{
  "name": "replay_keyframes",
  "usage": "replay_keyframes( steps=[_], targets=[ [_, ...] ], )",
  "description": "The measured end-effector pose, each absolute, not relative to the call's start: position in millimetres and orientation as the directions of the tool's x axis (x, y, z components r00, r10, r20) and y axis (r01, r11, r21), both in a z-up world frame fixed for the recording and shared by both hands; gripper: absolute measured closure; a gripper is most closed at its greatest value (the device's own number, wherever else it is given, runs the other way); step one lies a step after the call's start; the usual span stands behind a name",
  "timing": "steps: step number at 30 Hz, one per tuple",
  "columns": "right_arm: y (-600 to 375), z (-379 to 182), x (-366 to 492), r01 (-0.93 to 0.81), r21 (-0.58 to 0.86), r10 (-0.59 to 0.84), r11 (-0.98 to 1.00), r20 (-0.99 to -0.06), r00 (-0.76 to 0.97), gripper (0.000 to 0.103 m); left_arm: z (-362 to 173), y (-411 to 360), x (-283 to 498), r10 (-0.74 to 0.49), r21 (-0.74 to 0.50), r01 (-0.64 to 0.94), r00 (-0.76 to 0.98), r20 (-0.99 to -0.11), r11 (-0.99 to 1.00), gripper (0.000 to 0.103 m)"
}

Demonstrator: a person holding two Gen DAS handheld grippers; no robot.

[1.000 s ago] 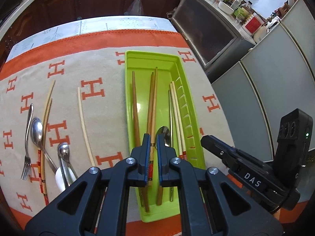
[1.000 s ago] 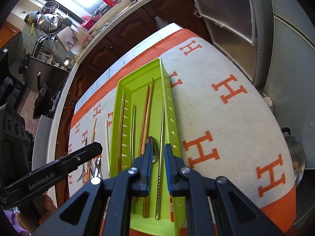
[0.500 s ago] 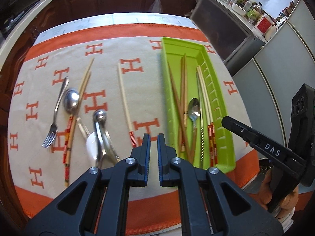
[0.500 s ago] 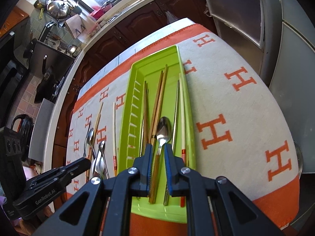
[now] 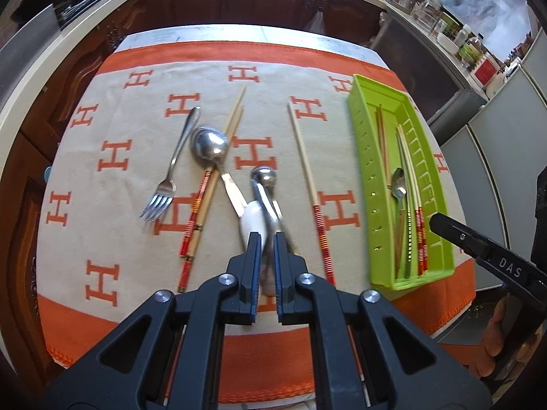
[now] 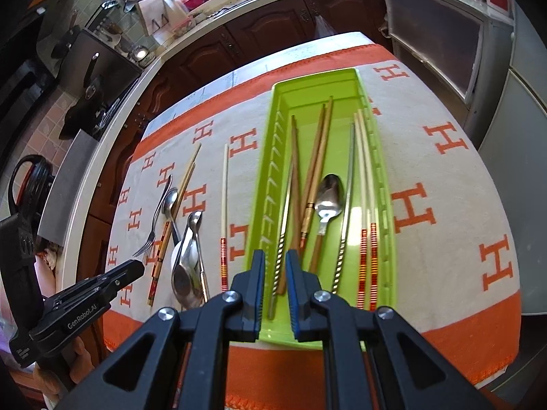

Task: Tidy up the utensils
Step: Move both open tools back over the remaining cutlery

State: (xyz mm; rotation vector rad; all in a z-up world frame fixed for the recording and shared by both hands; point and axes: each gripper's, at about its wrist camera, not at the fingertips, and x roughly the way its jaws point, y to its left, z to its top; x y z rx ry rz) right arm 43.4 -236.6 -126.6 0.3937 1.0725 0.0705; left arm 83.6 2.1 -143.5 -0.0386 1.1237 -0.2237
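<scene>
On the bench lies a beige cloth (image 5: 112, 184) with orange borders, printed all over with orange "H" letters. At about nine o'clock in the left wrist view rests a fork (image 5: 171, 171), then a large spoon (image 5: 209, 143) across a pair of red-banded chopsticks (image 5: 205, 198). A smaller spoon (image 5: 265, 179) lies over a white ceramic spoon (image 5: 251, 220), just ahead of the left tongs (image 5: 267, 239), whose fingers are together and grip nothing. A single chopstick (image 5: 307, 184) follows. At three o'clock sits the green tray (image 5: 371, 184), holding chopsticks and a spoon (image 6: 329, 198). The right tongs (image 6: 275, 258) hover over its near end, fingers nearly together and empty. They read "DAS"; the left ones read "GenRobot.AI".
</scene>
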Motion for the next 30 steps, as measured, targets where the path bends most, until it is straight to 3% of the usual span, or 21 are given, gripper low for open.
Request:
replay_keyframes(
  steps=[11,14,28,30],
  targets=[
    [-169.2,-133.8,63.4,0.028,0.315,0.274,0.949,-0.864,0.422,0.090,-158.0,84.4,78.6,-0.196,-0.194,0.051,0.431,-0.881,0.980,0.098],
    [-153.5,-138.5,70.4,-0.002,0.314,0.288,0.950,-0.871,0.399,0.083,-164.9,99.0,79.8,-0.202,-0.210,0.029,0.421,-0.884,0.977,0.098],
    [-120.8,-178.9,90.1,-0.066,0.345,0.348,0.936,-0.887,0.304,0.079,-182.1,105.8,84.6,-0.262,-0.260,0.058,0.397,-0.880,0.964,0.098],
    [-119.2,-179.9,91.5,-0.073,0.339,0.345,0.938,-0.885,0.314,0.067,-184.1,104.9,84.7,-0.268,-0.265,0.063,0.394,-0.879,0.962,0.098]
  ],
)
